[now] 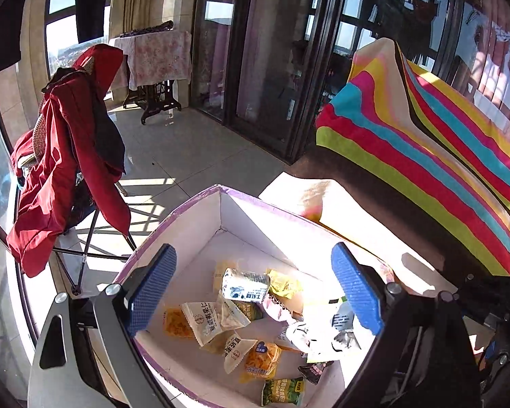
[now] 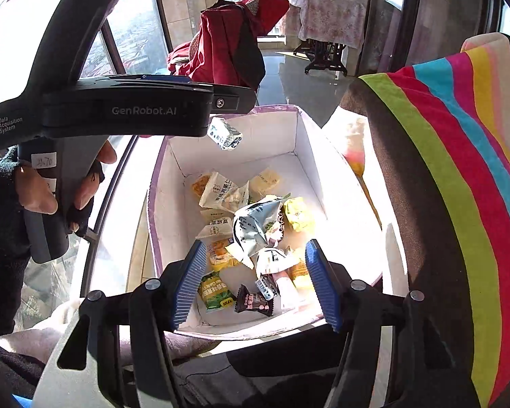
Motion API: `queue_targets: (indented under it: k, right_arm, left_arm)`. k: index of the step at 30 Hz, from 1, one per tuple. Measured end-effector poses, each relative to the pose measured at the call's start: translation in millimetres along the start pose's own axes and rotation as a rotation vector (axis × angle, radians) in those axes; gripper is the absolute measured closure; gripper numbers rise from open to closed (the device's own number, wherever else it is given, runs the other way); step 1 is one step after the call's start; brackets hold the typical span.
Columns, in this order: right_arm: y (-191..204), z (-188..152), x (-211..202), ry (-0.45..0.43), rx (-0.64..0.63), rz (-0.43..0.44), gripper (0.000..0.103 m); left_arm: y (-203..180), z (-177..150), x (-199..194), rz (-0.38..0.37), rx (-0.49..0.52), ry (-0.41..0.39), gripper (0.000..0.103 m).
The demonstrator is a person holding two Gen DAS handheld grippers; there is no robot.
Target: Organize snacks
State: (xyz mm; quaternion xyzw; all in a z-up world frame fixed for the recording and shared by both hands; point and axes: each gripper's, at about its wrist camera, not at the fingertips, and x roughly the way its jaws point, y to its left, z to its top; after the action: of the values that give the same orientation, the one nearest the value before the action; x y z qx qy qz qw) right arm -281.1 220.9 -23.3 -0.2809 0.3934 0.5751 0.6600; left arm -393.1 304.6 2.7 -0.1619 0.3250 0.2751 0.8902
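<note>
Snacks inside box

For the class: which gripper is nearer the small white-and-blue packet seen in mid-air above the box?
Left. The left gripper is open right over the white-and-blue packet, just under its tip. The right gripper stands open at the box's near end, well away.
</note>
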Motion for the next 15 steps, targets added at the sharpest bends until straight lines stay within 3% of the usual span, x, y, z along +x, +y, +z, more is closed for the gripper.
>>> queue_targets:
  k: [3, 7, 11, 15]
  right_arm:
    - [0, -4, -6, -0.013, 0.026, 0.026, 0.017]
    - [-5, -9, -12, -0.017, 0.089, 0.03, 0.017]
    - [-15, -12, -7, 0.013, 0.213, 0.025, 0.016]
    - [-25, -17, 3, 0.09, 0.293, -0.073, 0.016]
  left_arm:
    - [2, 10, -11, 0.04, -0.015, -0.064, 0.002]
    - [7, 22, -13, 0.07, -0.079, -0.03, 0.002]
    - [13, 21, 0, -0.017, -0.175, 0.064, 0.002]
    - [9, 4, 29, -0.049, -0.207, 0.184, 0.002]
